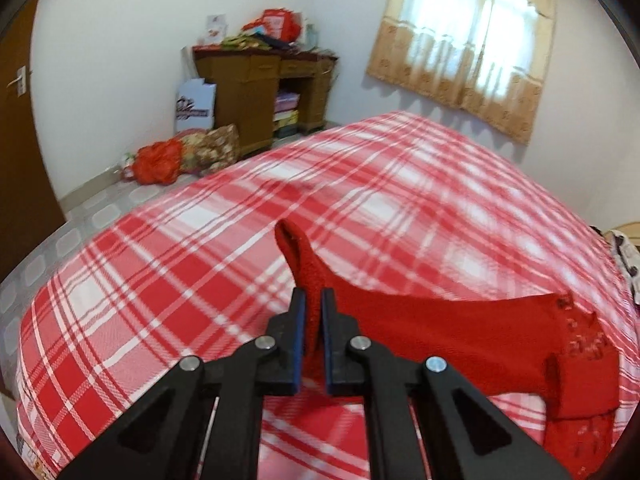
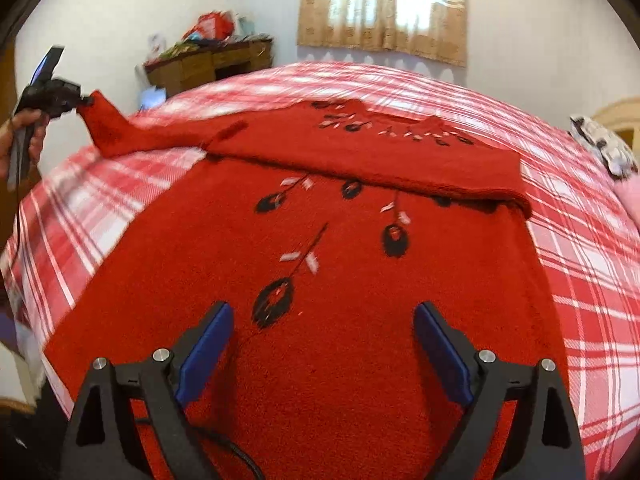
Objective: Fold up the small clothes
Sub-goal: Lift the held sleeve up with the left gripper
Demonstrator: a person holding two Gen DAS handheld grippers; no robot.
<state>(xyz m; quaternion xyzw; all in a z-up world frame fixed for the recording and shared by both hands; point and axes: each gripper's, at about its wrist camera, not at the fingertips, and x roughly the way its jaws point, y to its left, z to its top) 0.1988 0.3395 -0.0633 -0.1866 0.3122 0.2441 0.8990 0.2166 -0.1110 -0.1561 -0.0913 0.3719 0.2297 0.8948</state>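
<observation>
A red knit sweater [image 2: 320,320] with black and white flower embroidery lies on the red-and-white plaid bed [image 2: 580,240]. Its far part is folded over toward me. My left gripper [image 1: 314,304] is shut on the red sleeve [image 1: 420,332], which is lifted off the bed; the cuff sticks up past the fingertips. In the right wrist view that same left gripper [image 2: 86,102] appears at the far left, held by a hand [image 2: 24,136], with the sleeve pulled up and outward. My right gripper [image 2: 324,320] hovers open over the sweater's near body, nothing between its blue pads.
A wooden desk [image 1: 260,80] piled with items stands by the far wall, with a box and bags [image 1: 180,156] on the floor beside it. A curtained window [image 1: 468,40] is behind the bed. A patterned black-and-white item [image 2: 600,148] lies at the bed's right edge.
</observation>
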